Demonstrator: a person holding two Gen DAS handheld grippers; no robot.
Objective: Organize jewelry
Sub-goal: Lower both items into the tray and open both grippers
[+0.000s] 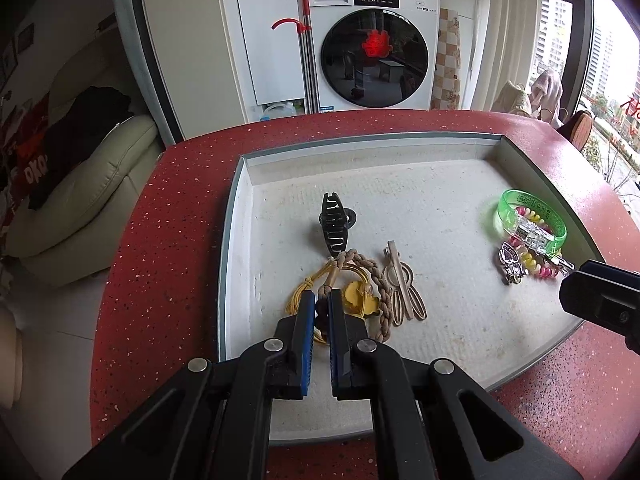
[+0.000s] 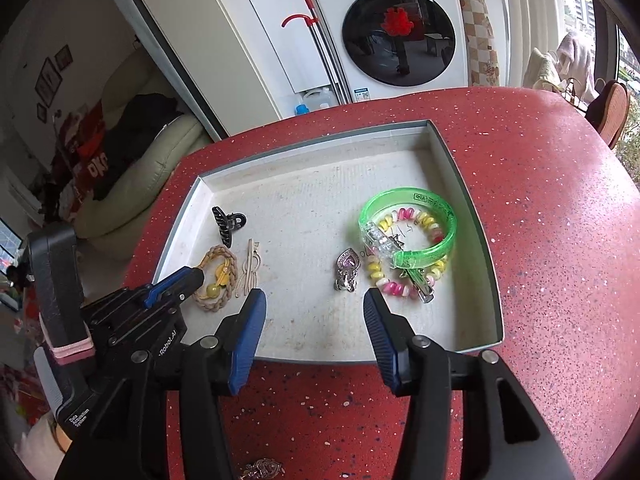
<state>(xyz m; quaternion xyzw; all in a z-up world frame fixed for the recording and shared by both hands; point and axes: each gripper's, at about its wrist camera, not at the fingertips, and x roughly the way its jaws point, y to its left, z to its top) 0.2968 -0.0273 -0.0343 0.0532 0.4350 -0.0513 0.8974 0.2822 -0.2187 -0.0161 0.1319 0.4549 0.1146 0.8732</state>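
A shallow white tray (image 1: 248, 208) lies on the red table. On its left are a black hair claw (image 1: 335, 222), a braided tan bracelet (image 1: 380, 276), a yellow cord with a yellow pendant (image 1: 358, 298) and a beige hairpin (image 1: 404, 284). My left gripper (image 1: 319, 300) is nearly shut over the bracelet and cord; something dark sits between its fingers. On the right lie a green bangle (image 2: 408, 232), a pink and yellow spiral band (image 2: 394, 286), a clear clip (image 2: 418, 280) and a silver charm (image 2: 347, 270). My right gripper (image 2: 314, 304) is open and empty, above the tray's near edge.
The red speckled table (image 2: 540, 220) surrounds the tray. A small metal ornament (image 2: 262, 469) lies on the table near my right gripper's base. A washing machine (image 1: 372, 44) stands behind, a cream sofa (image 1: 80, 200) to the left, a chair (image 2: 610, 112) at the right.
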